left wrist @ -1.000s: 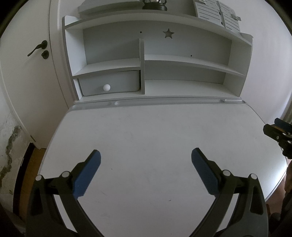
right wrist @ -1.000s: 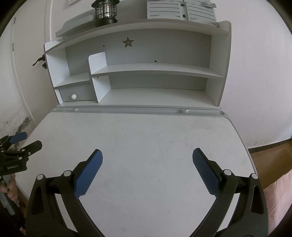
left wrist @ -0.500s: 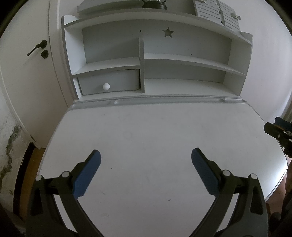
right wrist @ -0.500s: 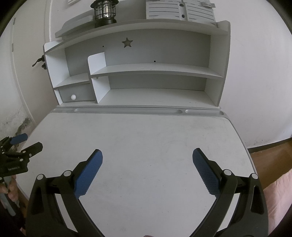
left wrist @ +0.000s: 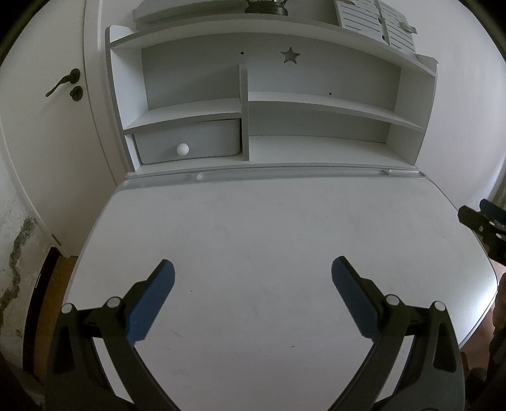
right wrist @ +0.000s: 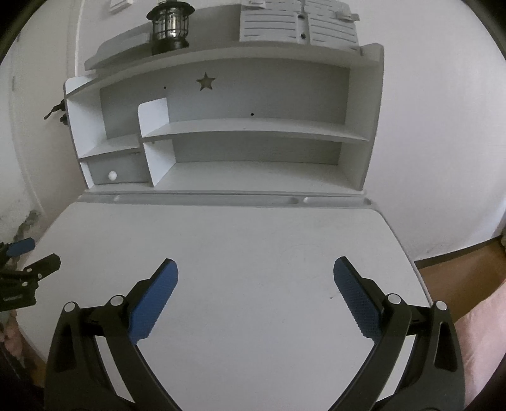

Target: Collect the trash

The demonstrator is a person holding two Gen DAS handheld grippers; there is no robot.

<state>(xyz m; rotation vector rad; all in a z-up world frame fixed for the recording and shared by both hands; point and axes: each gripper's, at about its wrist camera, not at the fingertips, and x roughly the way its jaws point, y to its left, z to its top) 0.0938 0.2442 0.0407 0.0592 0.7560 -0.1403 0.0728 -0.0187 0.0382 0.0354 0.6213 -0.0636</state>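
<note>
Nothing has shifted: both grippers' jaws gape, empty, over the desk (left wrist: 253,227).

White desk (left wrist: 253,227) ahead, grooved tray strip along its far edge, white hutch (right wrist: 221,126) beyond with star cut-out, drawer (left wrist: 186,144) lower left, lantern (right wrist: 170,27) on top, door (left wrist: 47,126) far left, stained wall (left wrist: 15,246) beside it, wood floor (right wrist: 458,278) right.
</note>
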